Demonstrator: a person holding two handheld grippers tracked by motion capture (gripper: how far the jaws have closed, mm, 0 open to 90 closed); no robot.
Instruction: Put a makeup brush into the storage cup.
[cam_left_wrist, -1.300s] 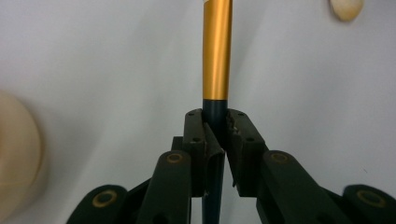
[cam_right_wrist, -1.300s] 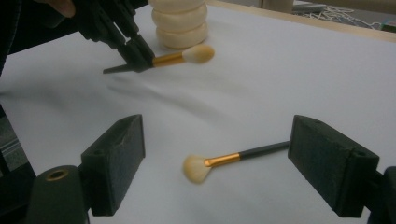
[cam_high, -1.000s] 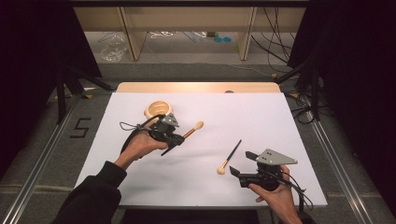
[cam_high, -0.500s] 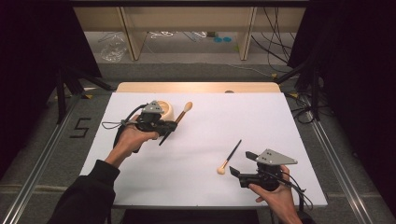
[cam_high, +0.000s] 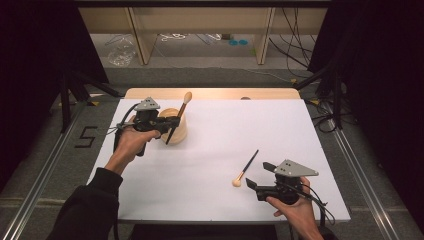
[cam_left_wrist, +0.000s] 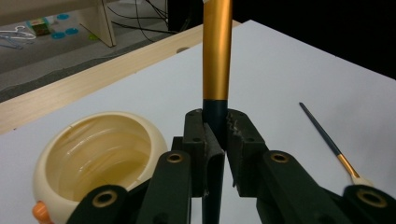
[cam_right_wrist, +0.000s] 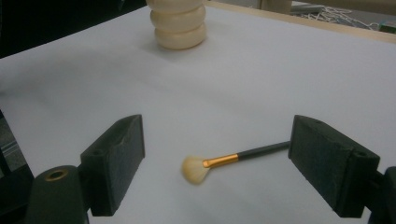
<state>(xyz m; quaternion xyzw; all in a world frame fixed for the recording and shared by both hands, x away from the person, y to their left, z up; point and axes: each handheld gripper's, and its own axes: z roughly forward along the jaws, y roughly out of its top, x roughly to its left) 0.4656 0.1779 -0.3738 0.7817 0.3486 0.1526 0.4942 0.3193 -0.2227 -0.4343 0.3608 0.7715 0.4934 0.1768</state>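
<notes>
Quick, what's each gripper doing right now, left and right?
Left gripper: shut on the brush, beside the cream holder.
Right gripper: open, holding nothing; small brush lies between its jaws.

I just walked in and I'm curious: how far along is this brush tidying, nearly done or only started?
Roughly halfway, it seems. Nothing sits in the cream cup yet: its inside looks empty. In hand: the left gripper is shut on one brush, held upright by the cup. Left: lowering it in, then the second brush, which lies on the white table before the open right gripper.
</notes>
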